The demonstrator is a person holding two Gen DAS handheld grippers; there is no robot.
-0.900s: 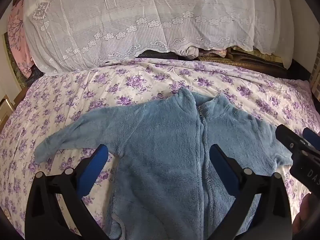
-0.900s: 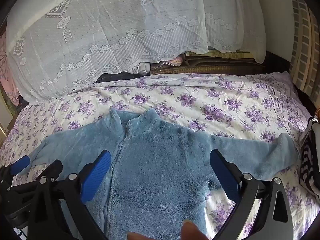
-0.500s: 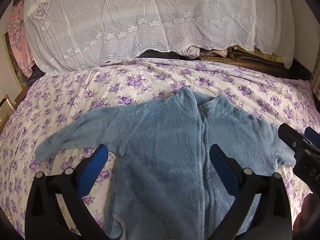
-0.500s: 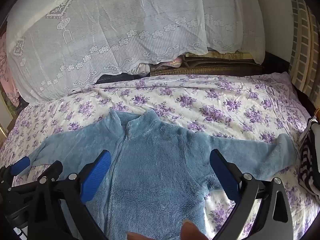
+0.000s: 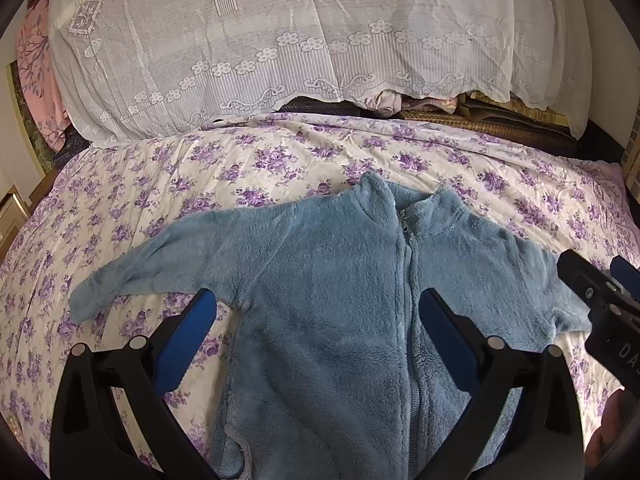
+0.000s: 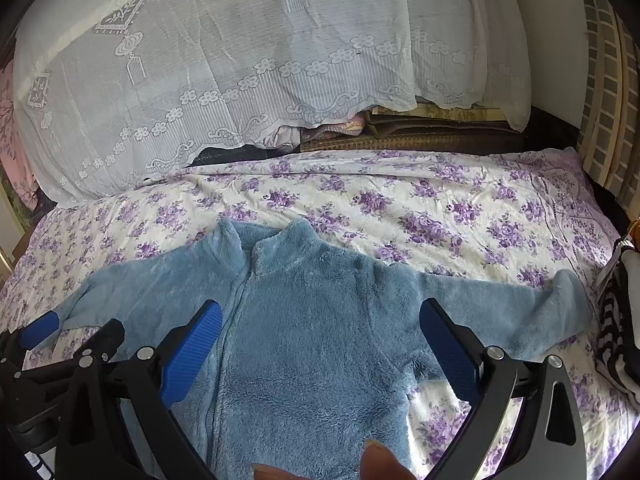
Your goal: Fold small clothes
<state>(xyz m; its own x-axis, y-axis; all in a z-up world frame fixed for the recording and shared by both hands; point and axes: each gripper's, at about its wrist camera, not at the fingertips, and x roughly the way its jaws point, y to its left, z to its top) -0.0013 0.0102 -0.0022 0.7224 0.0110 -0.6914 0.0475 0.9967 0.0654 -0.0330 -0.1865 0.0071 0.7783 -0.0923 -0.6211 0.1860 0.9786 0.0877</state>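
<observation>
A bed [image 5: 280, 168] covered by a cream sheet printed with purple flowers is seen. A fluffy blue zip-front fleece jacket [image 5: 340, 288] is laid flat on it, sleeves spread toward 9 and 3 o'clock. A white lace-draped pile [image 5: 280, 40] is set at 12 o'clock.

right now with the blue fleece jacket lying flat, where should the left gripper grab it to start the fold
Probably the cuff end of the sleeve on the left of the blue fleece jacket. It lies stretched out flat on the floral bedsheet, clear of the body, so its edge is free to pinch. Bring the open left gripper in from the outer left side, low along the sheet, then carry the sleeve across the zipper.
</observation>
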